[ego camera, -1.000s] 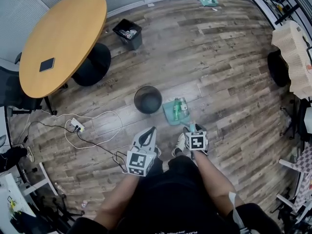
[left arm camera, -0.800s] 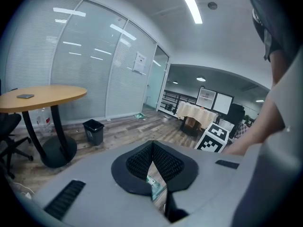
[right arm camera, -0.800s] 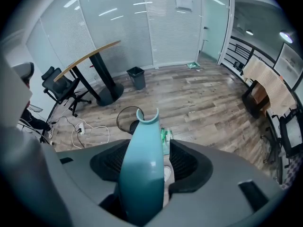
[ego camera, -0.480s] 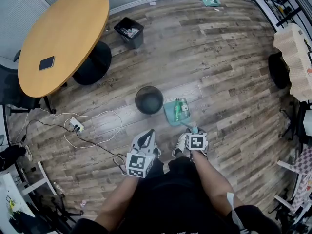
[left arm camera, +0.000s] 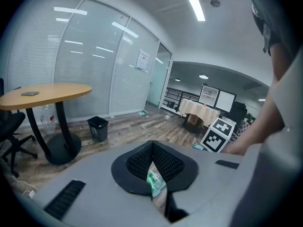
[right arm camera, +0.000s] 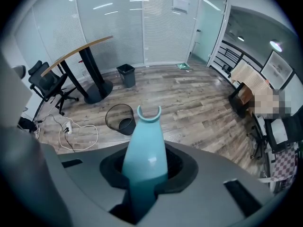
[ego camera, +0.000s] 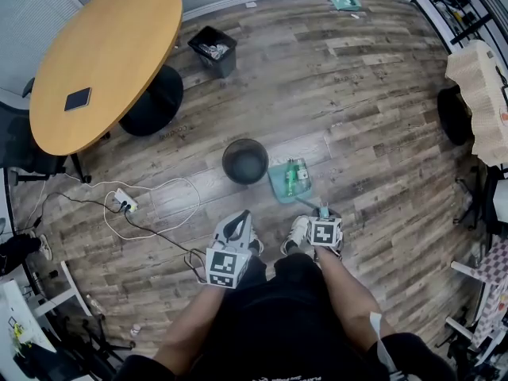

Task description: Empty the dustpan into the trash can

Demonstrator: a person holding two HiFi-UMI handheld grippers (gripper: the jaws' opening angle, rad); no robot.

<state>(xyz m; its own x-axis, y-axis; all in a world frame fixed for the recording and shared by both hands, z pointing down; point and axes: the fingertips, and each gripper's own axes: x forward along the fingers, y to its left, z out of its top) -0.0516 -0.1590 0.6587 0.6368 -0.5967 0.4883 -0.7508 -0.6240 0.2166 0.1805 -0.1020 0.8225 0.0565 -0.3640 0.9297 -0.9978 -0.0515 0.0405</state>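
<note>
A teal dustpan (ego camera: pixel 279 187) lies on the wood floor with a green bottle (ego camera: pixel 292 175) in it. A round black mesh trash can (ego camera: pixel 244 161) stands just to its left, also seen as the trash can (right arm camera: pixel 120 118) beyond the jaws. My right gripper (ego camera: pixel 323 211) points steeply down at the dustpan's handle (right arm camera: pixel 144 150). Its jaws have just been closing, and the pads now press on the handle's sides. My left gripper (ego camera: pixel 240 217) hovers near the person's knees, shut and holding nothing. The left gripper (left arm camera: pixel 152 148) shows the bottle through a slit below its pads.
A square black bin (ego camera: pixel 213 50) with litter stands by the round wooden table (ego camera: pixel 103 54). A power strip with looped cable (ego camera: pixel 123 205) lies left of the person's shoes (ego camera: pixel 298 230). An office chair (ego camera: pixel 16 153) is at the left, a cloth-covered table (ego camera: pixel 476 86) at the right.
The right gripper has settled slightly lower and to the right over the dustpan's handle. The left gripper, the dustpan and the trash can stay where they were.
</note>
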